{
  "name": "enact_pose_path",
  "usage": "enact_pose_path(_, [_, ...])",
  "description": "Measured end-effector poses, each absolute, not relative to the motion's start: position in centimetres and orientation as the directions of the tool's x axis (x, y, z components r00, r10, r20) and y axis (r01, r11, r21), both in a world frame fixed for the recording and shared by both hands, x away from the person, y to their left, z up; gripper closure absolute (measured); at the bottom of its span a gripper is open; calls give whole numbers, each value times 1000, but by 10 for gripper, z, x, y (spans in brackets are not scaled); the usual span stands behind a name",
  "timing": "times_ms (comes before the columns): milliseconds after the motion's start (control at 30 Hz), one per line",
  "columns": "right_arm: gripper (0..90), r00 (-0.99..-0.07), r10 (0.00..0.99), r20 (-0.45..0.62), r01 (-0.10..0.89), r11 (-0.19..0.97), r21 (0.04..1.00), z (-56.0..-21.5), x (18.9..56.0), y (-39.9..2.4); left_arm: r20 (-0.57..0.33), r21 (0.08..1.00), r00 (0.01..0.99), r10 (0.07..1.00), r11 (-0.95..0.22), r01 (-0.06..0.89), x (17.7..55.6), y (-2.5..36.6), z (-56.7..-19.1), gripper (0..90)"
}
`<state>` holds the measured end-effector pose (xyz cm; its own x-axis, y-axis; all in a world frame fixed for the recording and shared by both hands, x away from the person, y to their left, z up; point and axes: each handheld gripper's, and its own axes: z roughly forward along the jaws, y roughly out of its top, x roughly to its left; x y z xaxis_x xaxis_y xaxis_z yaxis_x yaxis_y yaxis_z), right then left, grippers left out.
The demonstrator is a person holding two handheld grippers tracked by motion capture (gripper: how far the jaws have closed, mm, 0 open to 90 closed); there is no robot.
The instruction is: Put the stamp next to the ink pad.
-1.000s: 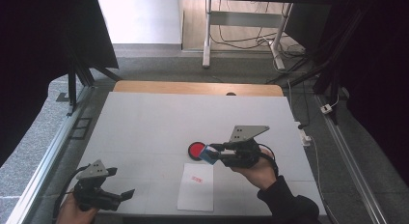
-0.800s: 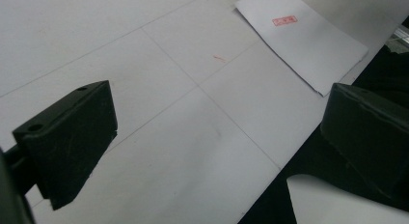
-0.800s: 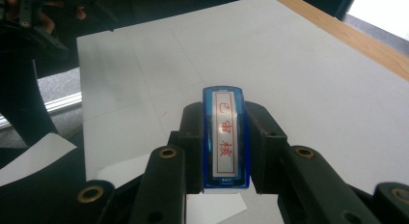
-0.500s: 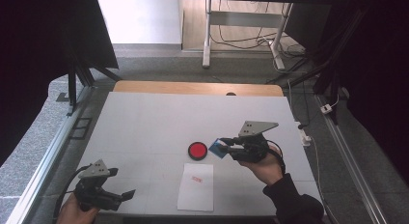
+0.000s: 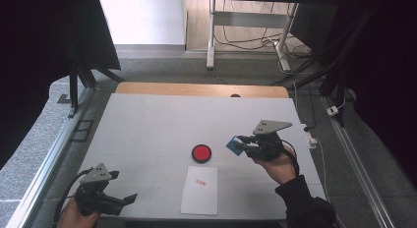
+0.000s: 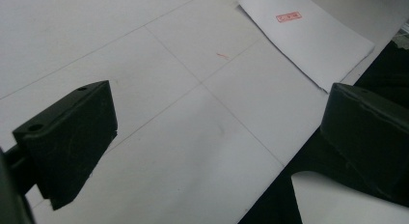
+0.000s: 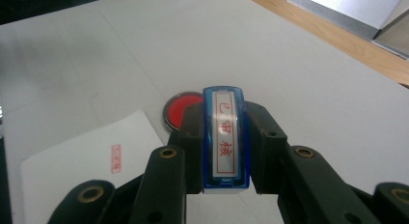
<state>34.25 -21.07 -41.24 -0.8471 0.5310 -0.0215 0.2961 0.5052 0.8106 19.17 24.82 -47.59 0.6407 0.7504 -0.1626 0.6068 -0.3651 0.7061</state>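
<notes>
High view overhead facing forward, tongs cameras close, sharing paper sheet [image 5: 199, 190]

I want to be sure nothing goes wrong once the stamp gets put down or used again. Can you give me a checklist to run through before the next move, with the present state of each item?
1. Grip: right gripper clamped on both sides of the blue stamp: ok.
2. Stamp sits straight between the jaws, label facing the camera: ok.
3. Paper sheet lies flat on the table and already carries a red imprint: ok.
4. Red ink pad uncovered, apart from the sheet: ok.
5. Left gripper open, holding nothing, resting at the near left edge away from the sheet: ok.
6. Ink left on the stamp's face: cannot tell, the face is turned away.
</notes>
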Motion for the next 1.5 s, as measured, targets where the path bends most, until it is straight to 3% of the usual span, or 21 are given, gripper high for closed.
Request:
enact_pose_path(467, [708, -782, 622, -36, 368, 507, 779, -424, 358, -235, -153, 702, 645, 749, -377, 604, 191, 247, -476, 0])
enact_pose_path(1500, [708, -679, 729, -84, 460, 512, 725, -456, 384, -276, -151, 698, 649, 745, -384, 604, 192, 247, -476, 0])
